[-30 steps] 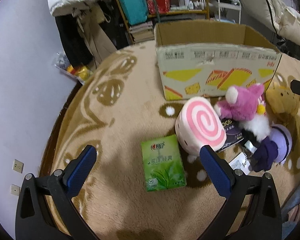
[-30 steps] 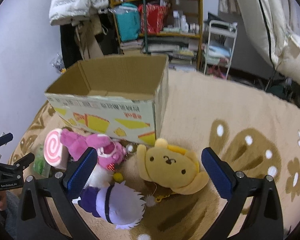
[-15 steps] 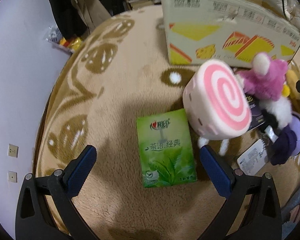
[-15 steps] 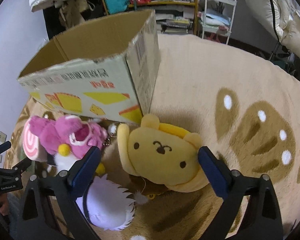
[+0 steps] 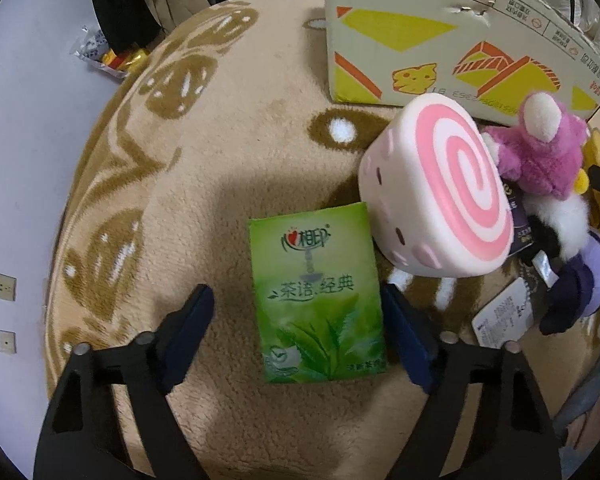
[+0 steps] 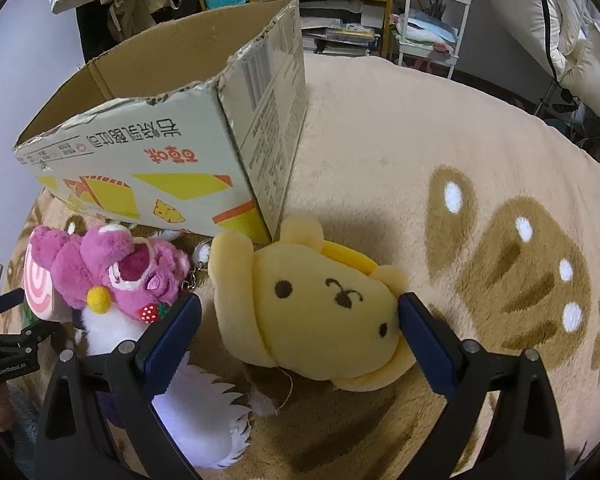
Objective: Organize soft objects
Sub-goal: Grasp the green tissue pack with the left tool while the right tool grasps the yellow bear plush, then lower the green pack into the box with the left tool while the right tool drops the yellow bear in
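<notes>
Green tissue pack (image 5: 318,300) lay flat on the rug (image 5: 228,152), in front of the cardboard box (image 5: 452,36) and just beside the pink swirl cushion (image 5: 440,184). Left tool (image 5: 300,324) straddled the pack, jaws partly drawn in and just then closing; right pad at the pack's edge, left pad clear of it. No grip yet.

Yellow bear plush (image 6: 316,308) lay on its side on the rug, at the box's (image 6: 172,140) near corner. Right tool (image 6: 300,336) stood around it, jaws fairly wide; right pad met the plush's face, left pad apart. Not held, by my reading.

Pink bear plush (image 6: 116,268) and a white-and-purple plush (image 6: 204,412) lay in front of the box, close beside the yellow one.

No soft item seen inside the box, though its floor was hidden. Judged: task barely begun, two first pickups under way, every item still to go in.
</notes>
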